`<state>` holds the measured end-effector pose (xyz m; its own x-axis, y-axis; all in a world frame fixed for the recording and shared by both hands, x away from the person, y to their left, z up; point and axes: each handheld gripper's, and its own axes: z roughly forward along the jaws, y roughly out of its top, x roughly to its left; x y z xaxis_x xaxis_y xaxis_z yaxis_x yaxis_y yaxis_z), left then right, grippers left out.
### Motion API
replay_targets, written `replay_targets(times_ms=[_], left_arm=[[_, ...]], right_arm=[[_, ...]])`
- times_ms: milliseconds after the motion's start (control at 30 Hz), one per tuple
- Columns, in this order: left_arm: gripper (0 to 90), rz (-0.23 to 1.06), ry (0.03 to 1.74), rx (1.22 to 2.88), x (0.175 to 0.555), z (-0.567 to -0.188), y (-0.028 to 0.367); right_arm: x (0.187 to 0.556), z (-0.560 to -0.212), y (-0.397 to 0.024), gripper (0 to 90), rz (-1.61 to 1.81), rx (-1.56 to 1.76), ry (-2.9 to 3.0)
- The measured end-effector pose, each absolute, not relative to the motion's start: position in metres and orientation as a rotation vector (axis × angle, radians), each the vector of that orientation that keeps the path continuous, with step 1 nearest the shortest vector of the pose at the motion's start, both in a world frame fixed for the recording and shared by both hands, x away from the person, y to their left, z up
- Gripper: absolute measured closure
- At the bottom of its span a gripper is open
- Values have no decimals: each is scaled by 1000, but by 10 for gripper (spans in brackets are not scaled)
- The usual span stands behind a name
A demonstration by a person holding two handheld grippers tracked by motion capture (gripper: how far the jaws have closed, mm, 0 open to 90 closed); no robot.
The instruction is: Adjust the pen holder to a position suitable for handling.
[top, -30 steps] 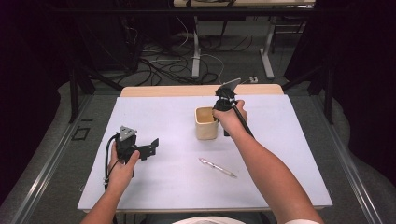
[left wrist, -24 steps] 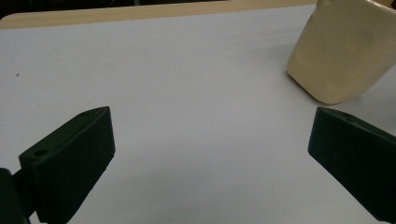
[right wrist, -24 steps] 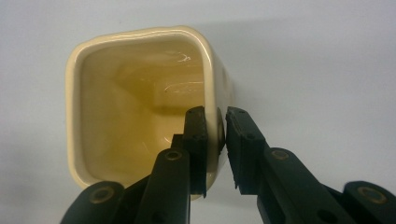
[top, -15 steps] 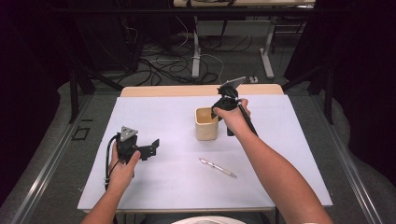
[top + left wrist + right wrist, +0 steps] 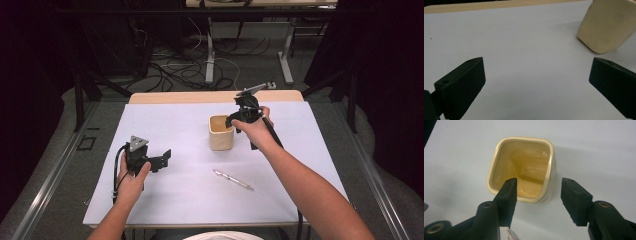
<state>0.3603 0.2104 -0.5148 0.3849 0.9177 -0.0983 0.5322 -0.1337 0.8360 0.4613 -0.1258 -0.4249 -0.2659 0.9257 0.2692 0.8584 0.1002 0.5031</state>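
White table (image 5: 599, 145), pen (image 5: 510, 234) half-hidden.

**Loads of room, cup was the only real blocker**

The right gripper (image 5: 233, 120) hung over the cream cup (image 5: 221, 132), whose near wall sat right under its half-open jaws. A pen (image 5: 233, 179) lay well behind it. Ahead of the left gripper (image 5: 162, 159) was bare white table (image 5: 165, 120), cup off to its right.
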Motion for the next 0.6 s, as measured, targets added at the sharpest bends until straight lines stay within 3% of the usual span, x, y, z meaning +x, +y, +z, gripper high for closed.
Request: replay_targets(times_ms=[600], left_arm=[[4,578,1262,1809,360,-516,210]], right_arm=[[436,-431,-142,200,976,1450,2328]])
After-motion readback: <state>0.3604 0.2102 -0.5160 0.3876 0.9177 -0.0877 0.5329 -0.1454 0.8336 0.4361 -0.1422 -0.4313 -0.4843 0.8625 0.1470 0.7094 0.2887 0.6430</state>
